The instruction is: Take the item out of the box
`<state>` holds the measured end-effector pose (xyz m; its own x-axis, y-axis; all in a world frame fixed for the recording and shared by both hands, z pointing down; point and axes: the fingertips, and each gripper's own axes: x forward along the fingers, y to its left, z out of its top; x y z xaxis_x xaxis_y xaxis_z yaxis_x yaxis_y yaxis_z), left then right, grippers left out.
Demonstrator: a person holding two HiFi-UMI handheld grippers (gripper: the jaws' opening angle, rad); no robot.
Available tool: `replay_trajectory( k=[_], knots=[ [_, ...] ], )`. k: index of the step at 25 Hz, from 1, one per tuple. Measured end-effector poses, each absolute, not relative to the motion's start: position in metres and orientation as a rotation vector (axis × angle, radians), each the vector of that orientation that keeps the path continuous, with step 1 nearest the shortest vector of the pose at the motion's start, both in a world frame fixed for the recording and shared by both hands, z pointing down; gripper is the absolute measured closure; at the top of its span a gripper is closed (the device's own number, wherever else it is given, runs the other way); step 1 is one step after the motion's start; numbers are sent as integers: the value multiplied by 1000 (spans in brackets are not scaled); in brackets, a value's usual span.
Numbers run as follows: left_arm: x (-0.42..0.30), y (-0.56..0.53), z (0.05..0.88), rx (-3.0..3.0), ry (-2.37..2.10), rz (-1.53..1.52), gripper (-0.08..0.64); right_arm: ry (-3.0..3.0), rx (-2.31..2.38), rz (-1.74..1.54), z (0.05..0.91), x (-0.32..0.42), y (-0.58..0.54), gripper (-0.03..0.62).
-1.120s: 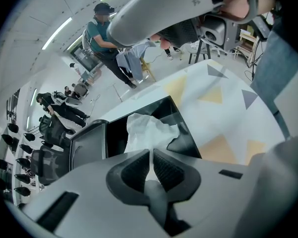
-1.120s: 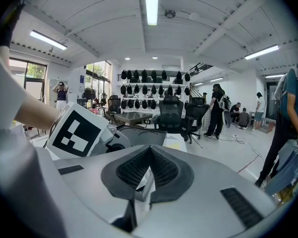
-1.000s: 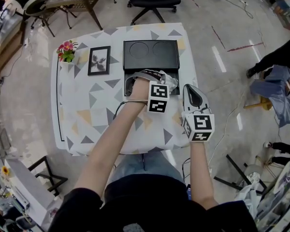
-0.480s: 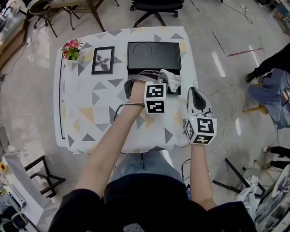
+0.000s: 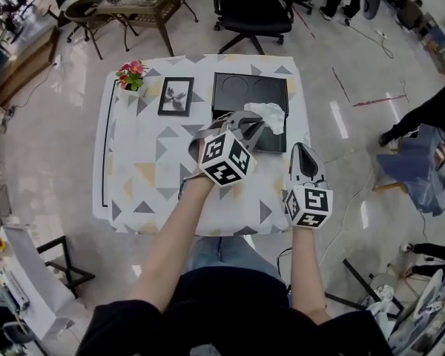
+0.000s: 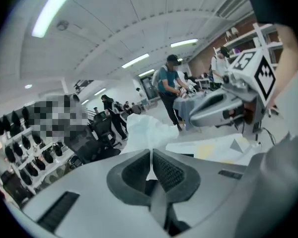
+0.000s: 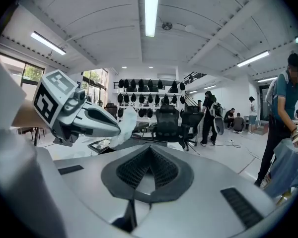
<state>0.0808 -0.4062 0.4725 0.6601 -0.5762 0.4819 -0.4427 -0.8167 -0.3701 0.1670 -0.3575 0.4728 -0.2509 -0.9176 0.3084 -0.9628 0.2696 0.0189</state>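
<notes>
1. One step is in hand, by my reading: the lift-out. The left gripper (image 5: 251,127) holds the white crumpled item (image 5: 268,116) over the black box (image 5: 279,141), whose lid (image 5: 241,91) lies open toward the far edge of the table (image 5: 152,173).
2. Left jaws: the left gripper view shows the pads pressed together on a thin pinched fold of the item (image 6: 146,128), and the rest billows out ahead of them.
3. Right jaws: the right gripper (image 5: 301,151) hangs at the table's near right side. Its own view shows the pads closed on each other with nothing between them.
4. Next move, as I judge it: carry the item sideways clear of the box walls and set it on bare cloth, keeping the pinch firm, since only a fold is gripped and soft material may slip.
5. Direction: the item has no clear front. Its long axis runs roughly from the pinched fold outward along the left gripper's line, toward the table's far right corner, and its loose end sags.
</notes>
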Motion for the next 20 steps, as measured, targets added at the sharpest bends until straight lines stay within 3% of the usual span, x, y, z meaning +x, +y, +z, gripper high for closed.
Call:
replay_trajectory(
  k=[11, 20],
  knots=[
    [-19, -389, 387, -2716, 1356, -197, 529, -2422, 1736, 164, 445, 122, -350, 591],
    [-91, -356, 387, -2626, 1622, -92, 529, -2526, 1688, 85, 423, 95, -347, 591]
  ],
)
